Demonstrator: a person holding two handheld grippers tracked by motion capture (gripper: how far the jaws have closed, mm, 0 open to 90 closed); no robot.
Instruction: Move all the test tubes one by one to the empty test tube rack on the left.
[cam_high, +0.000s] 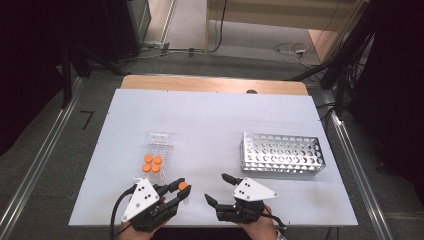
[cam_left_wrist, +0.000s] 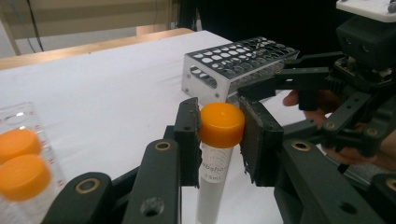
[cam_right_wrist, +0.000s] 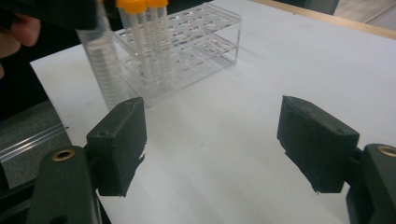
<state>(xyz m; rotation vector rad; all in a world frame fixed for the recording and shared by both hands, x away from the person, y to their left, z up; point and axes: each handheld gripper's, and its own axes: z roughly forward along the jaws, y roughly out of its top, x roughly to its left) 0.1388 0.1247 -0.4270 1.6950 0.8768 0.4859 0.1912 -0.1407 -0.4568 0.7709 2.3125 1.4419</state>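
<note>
Fingers (cam_left_wrist: 187, 135) of your left gripper (cam_left_wrist: 219, 140) pinch the orange-capped tube (cam_left_wrist: 219, 126) just under its cap; your right gripper (cam_right_wrist: 210, 149) stands spread and empty.

The tube hangs upright above the table's near edge, beside the clear rack (cam_high: 159, 150). The metal rack (cam_high: 281, 152) lies well apart to your right, across bare table (cam_high: 210, 120); your right gripper is nearer it.

Black two-jaw left gripper (cam_high: 176, 192) and right gripper (cam_high: 216, 189) – white triangular top plates, brass pivots
</note>
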